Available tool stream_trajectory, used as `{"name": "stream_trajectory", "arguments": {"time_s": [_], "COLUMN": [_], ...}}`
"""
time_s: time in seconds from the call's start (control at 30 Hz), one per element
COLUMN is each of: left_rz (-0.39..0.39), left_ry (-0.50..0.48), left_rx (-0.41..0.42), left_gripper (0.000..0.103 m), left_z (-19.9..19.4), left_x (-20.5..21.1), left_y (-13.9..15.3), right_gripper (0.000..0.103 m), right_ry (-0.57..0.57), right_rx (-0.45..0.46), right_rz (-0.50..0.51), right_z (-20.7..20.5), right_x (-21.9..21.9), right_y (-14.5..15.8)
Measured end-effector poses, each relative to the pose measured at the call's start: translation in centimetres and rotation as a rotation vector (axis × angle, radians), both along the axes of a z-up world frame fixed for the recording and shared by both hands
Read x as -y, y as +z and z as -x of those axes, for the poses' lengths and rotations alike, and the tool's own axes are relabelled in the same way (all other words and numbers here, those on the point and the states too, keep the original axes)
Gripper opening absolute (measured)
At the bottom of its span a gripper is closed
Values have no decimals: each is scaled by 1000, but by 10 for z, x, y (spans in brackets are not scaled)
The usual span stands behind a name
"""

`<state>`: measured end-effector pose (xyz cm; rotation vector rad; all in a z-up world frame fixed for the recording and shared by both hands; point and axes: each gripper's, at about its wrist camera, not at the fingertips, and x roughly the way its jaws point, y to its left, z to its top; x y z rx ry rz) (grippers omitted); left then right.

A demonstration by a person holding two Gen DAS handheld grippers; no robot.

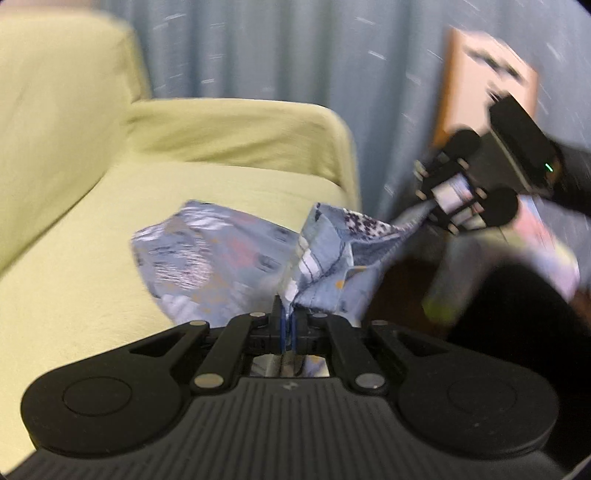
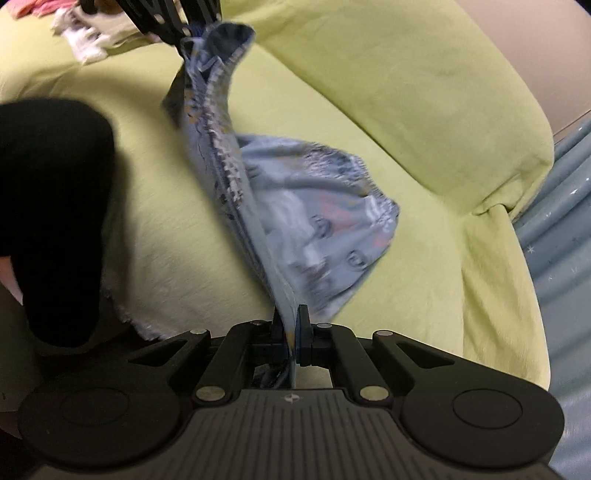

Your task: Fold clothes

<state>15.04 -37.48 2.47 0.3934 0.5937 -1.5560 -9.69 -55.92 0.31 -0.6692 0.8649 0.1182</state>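
**Both grippers pinch the blue garment above the sofa**

Nearest in the left wrist view, the left gripper (image 1: 286, 325) has its fingers (image 1: 275, 314) pressed together on an edge of the blue patterned garment (image 1: 221, 254). The cloth rises out of the fingers in a bunched fold, then spreads away to the left over the seat of the yellow-green sofa (image 1: 74, 229). Another stretch of it runs up to the right, pulled taut to the right gripper (image 1: 430, 206), which is blurred in that view and nips the far corner. A dark sleeve (image 1: 576, 184) shows behind that gripper.

In the right wrist view the right gripper (image 2: 290, 332) is likewise closed on the garment (image 2: 314, 221), a thin edge of cloth clamped between its two fingers (image 2: 303, 321). From there the fabric climbs in a narrow twisted band to the left gripper (image 2: 186, 35) at the top edge, while the loose middle sags to the right onto the sofa seat (image 2: 424, 277). A dark trouser leg (image 2: 55, 203) of the person stands at the left, close beside the seat's front edge.

Farther off, a small heap of white and pink clothes (image 2: 77, 33) lies on the far end of the sofa. Behind the armrest (image 1: 240, 129) hangs a pale blue curtain (image 1: 277, 48), with an orange-brown board (image 1: 487, 85) leaning near it.
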Motion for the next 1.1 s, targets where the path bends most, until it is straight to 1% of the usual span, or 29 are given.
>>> {"name": "stream_trajectory", "arguments": {"time_s": [0.07, 0.13, 0.2, 0.27, 0.3, 0.37, 0.4, 0.43, 0.47, 0.53, 0.6, 0.63, 0.67, 0.77, 0.9, 0.97, 1.0, 1.03, 1.1], "left_rz": [0, -16, -46, -74, -77, -75, -66, -59, -50, -35, -24, -21, -22, -40, -43, -34, -27, -7, 7], "left_ry": [77, 143, 205, 240, 251, 272, 284, 297, 314, 326, 324, 318, 314, 301, 277, 266, 259, 252, 253], "left_rx": [-99, -167, -225, -270, -278, -293, -298, -299, -288, -268, -256, -256, -258, -258, -251, -192, -164, -149, -132], "left_gripper": [1, 1, 1, 1, 2, 7, 12, 20, 23, 23, 23, 23, 23, 24, 23, 7, 1, 1, 1], "left_z": [-32, -56, -78, -91, -95, -101, -103, -106, -108, -111, -114, -115, -116, -116, -111, -103, -99, -96, -91], "left_x": [22, 39, 54, 62, 64, 66, 65, 65, 64, 63, 63, 63, 65, 71, 76, 77, 76, 74, 71], "left_y": [-10, -30, -53, -72, -79, -88, -90, -90, -90, -88, -85, -84, -79, -80, -80, -76, -74, -72, -71], "right_gripper": [1, 1, 1, 3, 4, 9, 13, 22, 39, 51, 51, 52, 52, 52, 52, 52, 52, 53, 53], "right_ry": [-9, -26, -77, -129, -169, -251, -294, -334, -383, -472, -540, -562, -580, -616, -686, -731, -748, -761, -744], "right_rx": [-34, -76, -91, -106, -107, -107, -93, -74, -43, 26, 101, 132, 162, 259, 391, 425, 426, 426, 433], "right_rz": [-51, -111, -254, -398, -477, -634, -700, -758, -821, -917, -1024, -1057, -1083, -1137, -1260, -1335, -1362, -1386, -1370], "right_z": [-32, -68, -101, -132, -141, -157, -158, -156, -153, -144, -129, -126, -120, -106, -84, -77, -75, -74, -74], "right_x": [21, 46, 77, 107, 121, 148, 157, 165, 175, 189, 196, 198, 196, 189, 187, 187, 191, 194, 195], "right_y": [8, 12, 1, -9, -19, -38, -46, -53, -61, -71, -79, -82, -84, -85, -97, -111, -114, -117, -114]}}
